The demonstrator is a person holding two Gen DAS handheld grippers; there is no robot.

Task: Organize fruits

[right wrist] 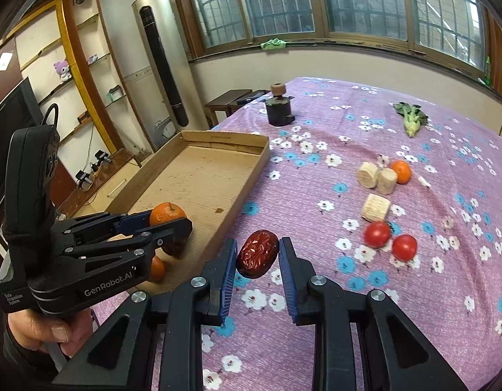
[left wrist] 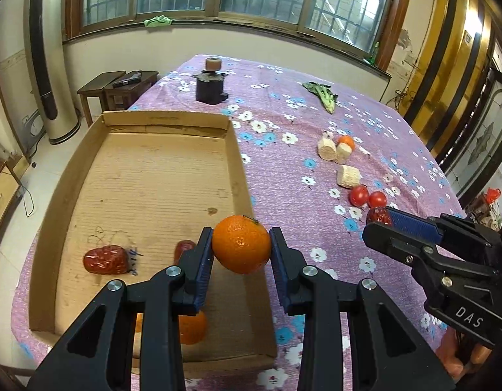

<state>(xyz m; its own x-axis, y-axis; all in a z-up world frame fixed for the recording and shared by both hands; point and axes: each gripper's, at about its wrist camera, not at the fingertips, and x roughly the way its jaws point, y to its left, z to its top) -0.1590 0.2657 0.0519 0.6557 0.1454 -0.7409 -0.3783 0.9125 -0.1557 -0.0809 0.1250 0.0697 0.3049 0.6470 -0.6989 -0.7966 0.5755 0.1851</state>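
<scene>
The left gripper (left wrist: 241,249) is clamped on a mandarin (left wrist: 242,243) above the cardboard tray's (left wrist: 160,176) right edge. The right gripper (right wrist: 257,254) is clamped on a red date (right wrist: 257,253) above the tablecloth (right wrist: 316,325), beside that edge. I think both fruits go into the tray next, then the fingers let go.

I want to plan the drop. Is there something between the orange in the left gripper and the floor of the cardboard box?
Nothing visible blocks it. The left gripper holds the orange above the cardboard box, near its right wall. Two red dates lie further left, another orange nearer the camera.
</scene>
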